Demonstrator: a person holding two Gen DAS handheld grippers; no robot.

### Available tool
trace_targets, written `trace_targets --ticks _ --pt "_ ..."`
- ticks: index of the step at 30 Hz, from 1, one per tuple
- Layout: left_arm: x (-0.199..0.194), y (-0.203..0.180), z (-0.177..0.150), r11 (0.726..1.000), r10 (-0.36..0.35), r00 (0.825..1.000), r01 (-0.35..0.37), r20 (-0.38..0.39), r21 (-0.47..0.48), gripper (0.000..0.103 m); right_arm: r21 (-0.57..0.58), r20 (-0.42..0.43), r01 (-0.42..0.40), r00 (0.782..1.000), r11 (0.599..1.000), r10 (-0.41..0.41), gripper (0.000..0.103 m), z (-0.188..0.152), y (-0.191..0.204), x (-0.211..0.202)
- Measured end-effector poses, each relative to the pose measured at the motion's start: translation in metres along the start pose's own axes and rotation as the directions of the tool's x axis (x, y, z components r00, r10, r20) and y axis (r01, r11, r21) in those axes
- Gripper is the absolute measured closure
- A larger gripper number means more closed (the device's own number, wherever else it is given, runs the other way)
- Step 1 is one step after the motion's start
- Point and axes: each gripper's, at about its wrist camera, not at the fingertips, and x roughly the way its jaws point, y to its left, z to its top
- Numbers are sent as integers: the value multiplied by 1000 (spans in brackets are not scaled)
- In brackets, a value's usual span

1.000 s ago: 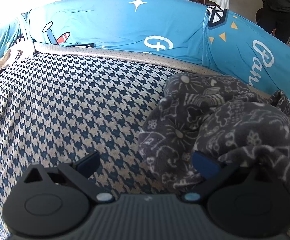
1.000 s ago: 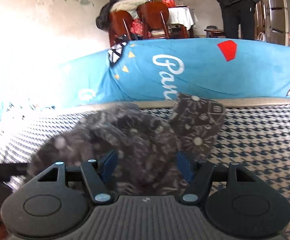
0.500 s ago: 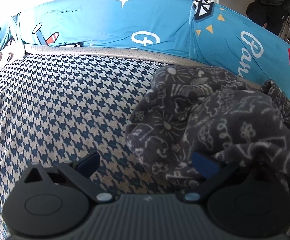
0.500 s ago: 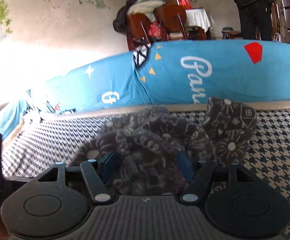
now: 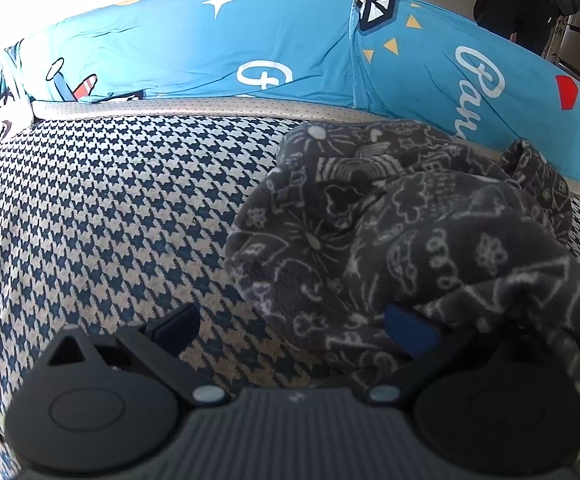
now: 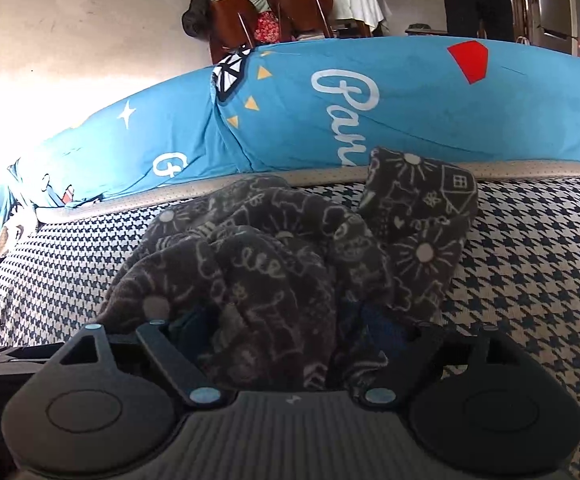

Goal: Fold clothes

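Lying bunched on the houndstooth cover [image 5: 102, 216], the grey patterned garment [image 5: 401, 232] is flanked by both grippers.
The left gripper [image 5: 290, 322] is spread wide, the cloth draped over its right finger only; the right gripper [image 6: 290, 326] is opening, folds bunched between its fingers; a blue bolster [image 6: 409, 112] is seen beyond.

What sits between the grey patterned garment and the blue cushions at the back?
A pale beige border strip of the seat; the grey garment overlaps it, with one flap against the blue cushions. Right wrist view.

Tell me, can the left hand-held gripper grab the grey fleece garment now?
Probably yes. The left hand-held gripper stands open, the crumpled grey fleece garment already lies against its right finger, nothing between.
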Motion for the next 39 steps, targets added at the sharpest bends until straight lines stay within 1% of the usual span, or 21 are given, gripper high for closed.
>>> trace_targets --ticks 5,15,19,22,24,27,30,36,39 --pt "2 -7 -2 1000 -17 1000 17 3 15 0 -10 -5 49 999 999 -49 20 0 -3 -2" --pt "3 -13 -6 999 -29 1000 29 9 28 0 28 -20 47 999 999 -47 20 -2 -15 -4" --pt "3 -16 -6 999 -34 999 34 15 37 0 21 -9 51 999 998 -51 20 -2 -16 -6" --pt "3 -17 -6 998 -39 999 39 18 42 0 10 7 36 999 999 -36 30 -2 -15 -10" --pt "2 -17 -6 998 -43 999 42 20 43 0 -5 25 19 1000 1000 -19 44 -2 -13 -13" --pt "1 -17 -6 998 -46 999 45 21 46 0 -40 58 3 998 999 -1 54 -1 -7 -19" --pt "1 -17 -6 998 -48 999 47 22 48 0 -60 98 -21 995 998 27 59 1 -2 -24" --pt "1 -17 -6 997 -53 998 51 25 56 0 -94 195 -91 975 991 108 62 6 7 -42" --pt "1 -16 -7 996 -57 998 55 30 66 0 -120 190 -143 968 982 164 62 6 14 -42"
